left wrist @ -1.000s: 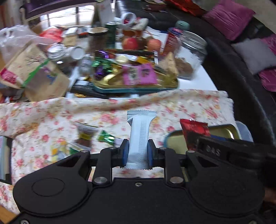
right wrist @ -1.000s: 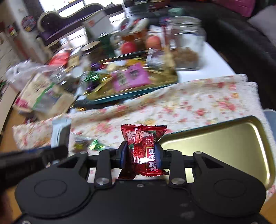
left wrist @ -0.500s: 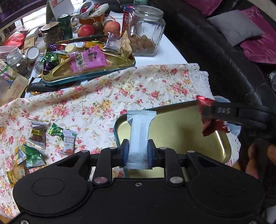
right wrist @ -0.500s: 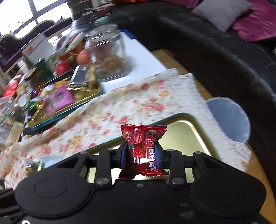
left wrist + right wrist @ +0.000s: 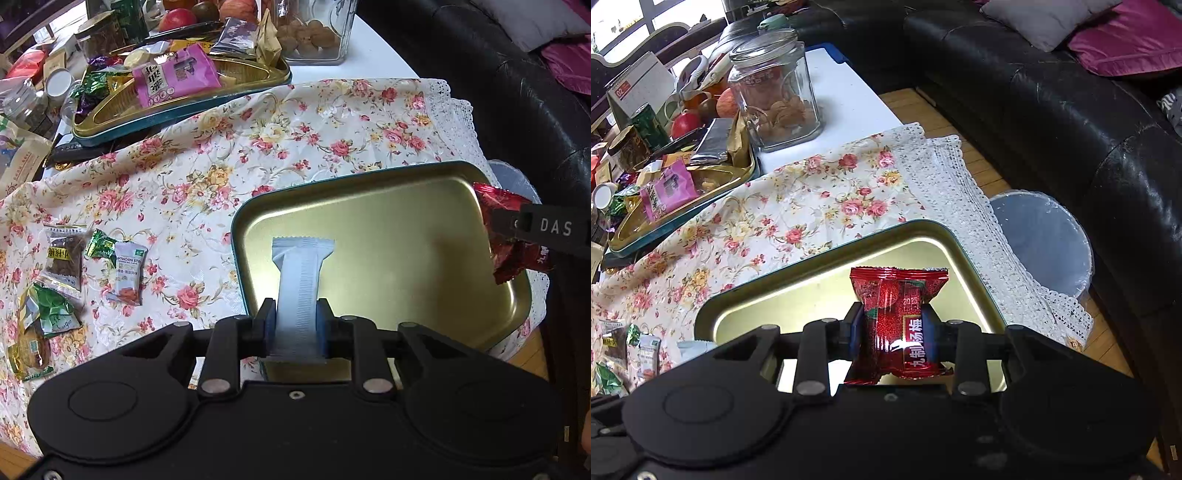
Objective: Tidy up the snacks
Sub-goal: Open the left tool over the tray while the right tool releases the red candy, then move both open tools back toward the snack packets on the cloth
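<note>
My left gripper is shut on a long white snack bar and holds it over the near left part of an empty gold tray. My right gripper is shut on a red plum candy packet and holds it over the same tray. In the left wrist view the red packet hangs over the tray's right edge. Several loose snacks lie on the floral cloth left of the tray.
A second gold tray full of snacks stands at the back left. A glass jar of walnuts stands behind the cloth. A black sofa and a grey bin lie to the right. Fruit, cans and bags crowd the far table.
Both grippers have moved right and forward over the empty gold tray, still holding their snacks. The tray now fills the lower middle of both views.
</note>
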`<state>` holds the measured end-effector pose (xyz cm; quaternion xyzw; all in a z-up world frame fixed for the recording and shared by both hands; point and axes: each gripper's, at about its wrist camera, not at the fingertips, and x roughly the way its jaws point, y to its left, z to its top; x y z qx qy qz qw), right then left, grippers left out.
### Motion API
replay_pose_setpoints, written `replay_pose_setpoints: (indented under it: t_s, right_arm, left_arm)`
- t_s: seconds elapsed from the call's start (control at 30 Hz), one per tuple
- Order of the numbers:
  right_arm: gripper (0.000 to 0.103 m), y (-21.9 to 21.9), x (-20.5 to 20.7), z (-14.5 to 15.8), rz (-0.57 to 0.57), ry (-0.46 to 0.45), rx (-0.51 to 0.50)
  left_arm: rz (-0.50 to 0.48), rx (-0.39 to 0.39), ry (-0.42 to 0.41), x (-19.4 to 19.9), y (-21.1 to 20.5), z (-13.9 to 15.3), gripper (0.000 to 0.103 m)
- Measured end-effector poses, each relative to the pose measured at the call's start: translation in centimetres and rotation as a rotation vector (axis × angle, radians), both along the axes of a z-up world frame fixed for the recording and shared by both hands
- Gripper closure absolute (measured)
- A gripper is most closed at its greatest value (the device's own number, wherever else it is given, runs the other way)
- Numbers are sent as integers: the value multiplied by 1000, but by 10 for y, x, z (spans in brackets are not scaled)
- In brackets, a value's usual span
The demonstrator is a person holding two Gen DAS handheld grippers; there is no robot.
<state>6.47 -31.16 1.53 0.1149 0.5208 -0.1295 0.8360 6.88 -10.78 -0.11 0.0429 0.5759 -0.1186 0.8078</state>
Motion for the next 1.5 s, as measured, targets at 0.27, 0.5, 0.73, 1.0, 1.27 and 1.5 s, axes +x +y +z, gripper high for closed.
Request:
replay_pose_setpoints:
  t_s: [0.27,0.5,0.73,1.0,1.27,1.5]
  right_arm:
    - [69,-2,-1,2,-1,-5,7]
    - [68,0,0,1,7,3,26]
    - [68,8,3,2,24,1,10]
    - [65,17,6,-3,52,26,13]
    - [58,24,8,-1,61,27,16]
    - [51,31,10,1,77,32,18]
  left_arm:
    - [-23,21,-52,-3,-13,3,73]
    - [-27,36,-55,-4,-12,3,69]
    - [-7,42,-50,-3,-7,4,67]
    - [-3,71,-58,-7,1,6,65]
    - [37,70,-58,-6,13,8,49]
    - [46,74,-68,-9,26,14,49]
